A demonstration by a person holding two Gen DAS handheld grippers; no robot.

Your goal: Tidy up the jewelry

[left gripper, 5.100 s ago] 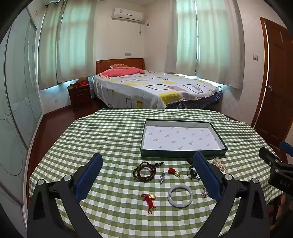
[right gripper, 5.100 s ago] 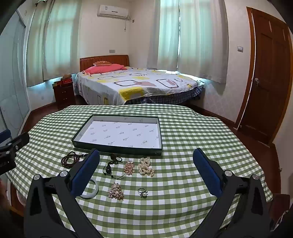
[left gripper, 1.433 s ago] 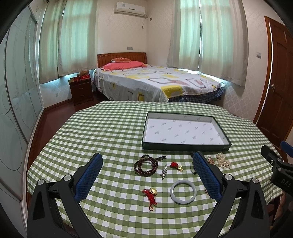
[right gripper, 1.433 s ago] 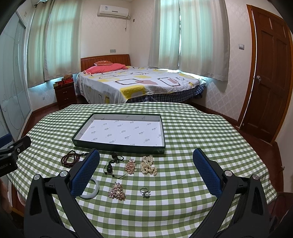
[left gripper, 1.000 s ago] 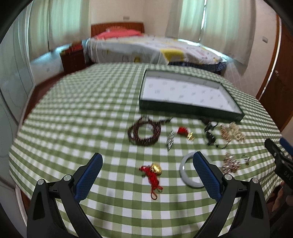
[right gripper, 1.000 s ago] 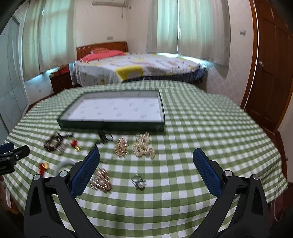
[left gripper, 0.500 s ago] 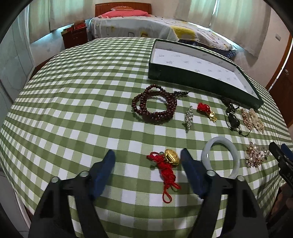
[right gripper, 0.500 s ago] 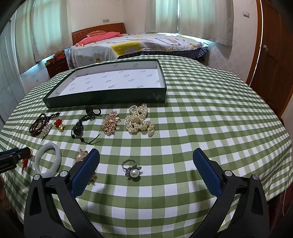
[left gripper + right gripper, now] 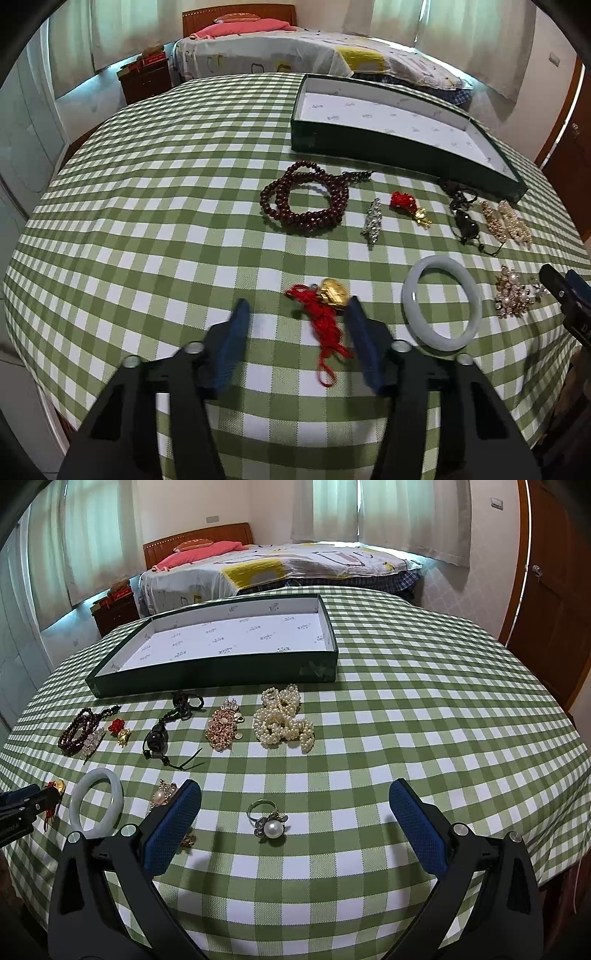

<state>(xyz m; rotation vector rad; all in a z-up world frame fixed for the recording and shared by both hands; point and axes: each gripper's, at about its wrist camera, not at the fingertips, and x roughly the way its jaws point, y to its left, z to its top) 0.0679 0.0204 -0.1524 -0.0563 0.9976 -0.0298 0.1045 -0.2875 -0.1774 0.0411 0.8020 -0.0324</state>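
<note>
Several jewelry pieces lie on the green checked tablecloth in front of a dark green tray (image 9: pixel 373 142) with a white lining, seen too in the right wrist view (image 9: pixel 207 674). My left gripper (image 9: pixel 299 306) is open, low over the table, its jaws partly narrowed around a red cord with a gold charm (image 9: pixel 328 299). Its right finger (image 9: pixel 364 343) lies against the cord. A pale jade bangle (image 9: pixel 441 306) lies just right of it. My right gripper (image 9: pixel 293 801) is wide open and empty above a pearl ring (image 9: pixel 269 821).
Also on the cloth are a dark red bead bracelet (image 9: pixel 304 201), a silver brooch (image 9: pixel 372 221), a red and gold charm (image 9: pixel 408 205), a black pendant cord (image 9: pixel 162 734), a rose-gold piece (image 9: pixel 223 729), a pearl strand (image 9: pixel 282 720) and a pearl brooch (image 9: pixel 513 291). The table edge is near.
Both grippers have dropped and tilted down toward the table. My left gripper's jaws have narrowed around the red cord charm. My right gripper has come over the pearl ring.
</note>
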